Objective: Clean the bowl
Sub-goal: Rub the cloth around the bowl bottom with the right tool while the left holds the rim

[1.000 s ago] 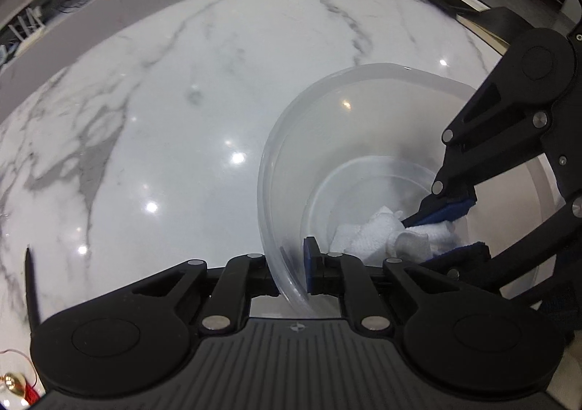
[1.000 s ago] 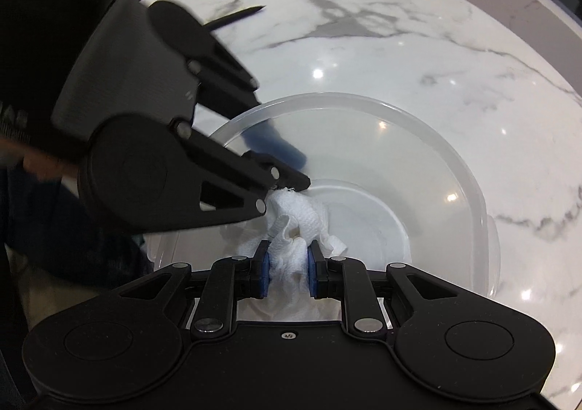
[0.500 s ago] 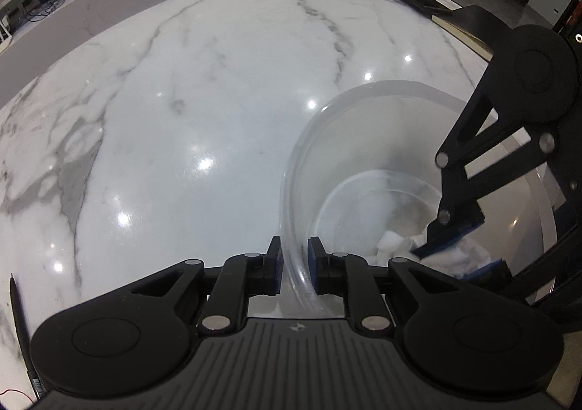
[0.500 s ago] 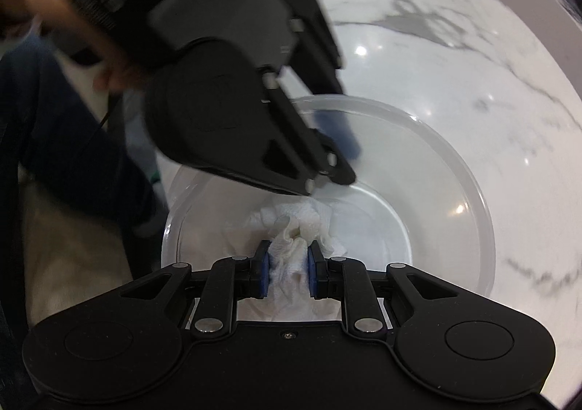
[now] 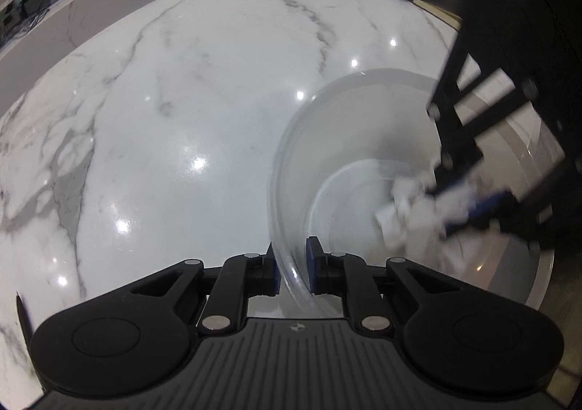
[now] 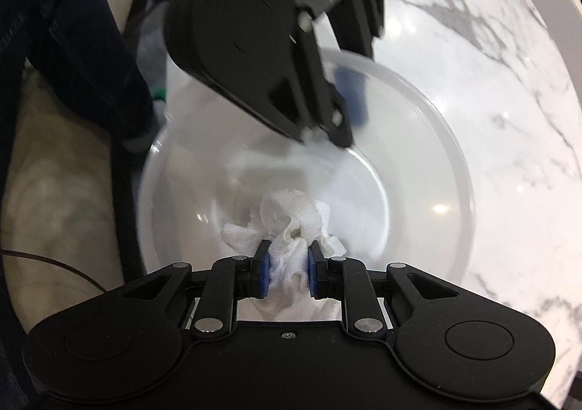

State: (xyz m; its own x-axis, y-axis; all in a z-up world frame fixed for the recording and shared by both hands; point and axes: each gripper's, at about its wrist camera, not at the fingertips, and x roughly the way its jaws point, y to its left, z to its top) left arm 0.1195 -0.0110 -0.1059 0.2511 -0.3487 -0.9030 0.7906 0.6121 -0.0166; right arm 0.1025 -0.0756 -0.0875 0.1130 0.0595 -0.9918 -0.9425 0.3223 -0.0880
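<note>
Glossy white marble tabletop (image 5: 189, 90), ceiling-light reflections.

Clear plastic bowl (image 6: 429, 140) on marble, white paper wad (image 6: 291, 224) inside.

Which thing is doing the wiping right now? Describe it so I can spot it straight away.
Start at the white marble counter and find the clear plastic bowl near its edge. Inside the bowl, at the bottom, sits a crumpled white paper towel, pinched between the blue pads of the right gripper. It is the only soft, wrinkled thing there; everything around it is smooth and hard.
</note>
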